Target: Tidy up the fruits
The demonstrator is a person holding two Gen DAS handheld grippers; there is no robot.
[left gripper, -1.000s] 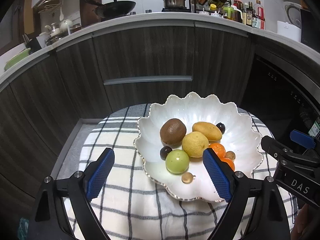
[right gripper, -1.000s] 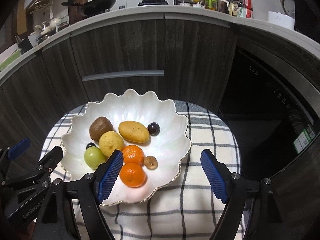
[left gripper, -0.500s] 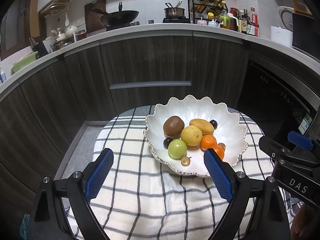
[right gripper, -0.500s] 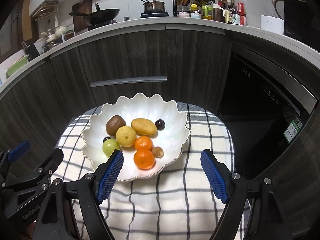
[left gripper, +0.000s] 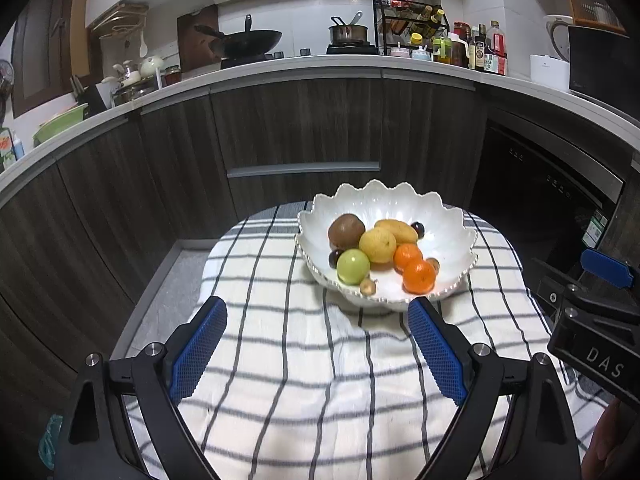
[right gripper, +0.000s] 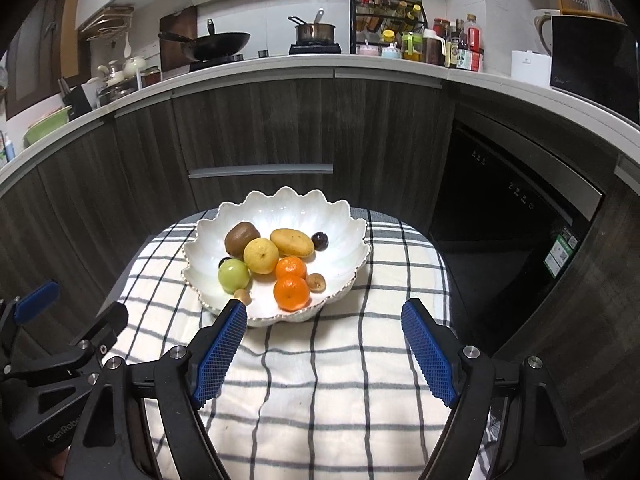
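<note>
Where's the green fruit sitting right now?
The green fruit lies in the white bowl, near the rim on the left in both views, touching the yellow fruit.

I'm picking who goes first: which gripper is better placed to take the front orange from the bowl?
Probably right. The right gripper is open and the orange sits nearly between its fingers' line; from the left gripper it lies off to the side.

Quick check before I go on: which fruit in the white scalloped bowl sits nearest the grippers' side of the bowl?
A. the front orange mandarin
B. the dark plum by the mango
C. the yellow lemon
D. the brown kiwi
A: in the right wrist view the front mandarin lies closest to the near rim of the bowl, while the kiwi, lemon and plum sit farther back.
</note>
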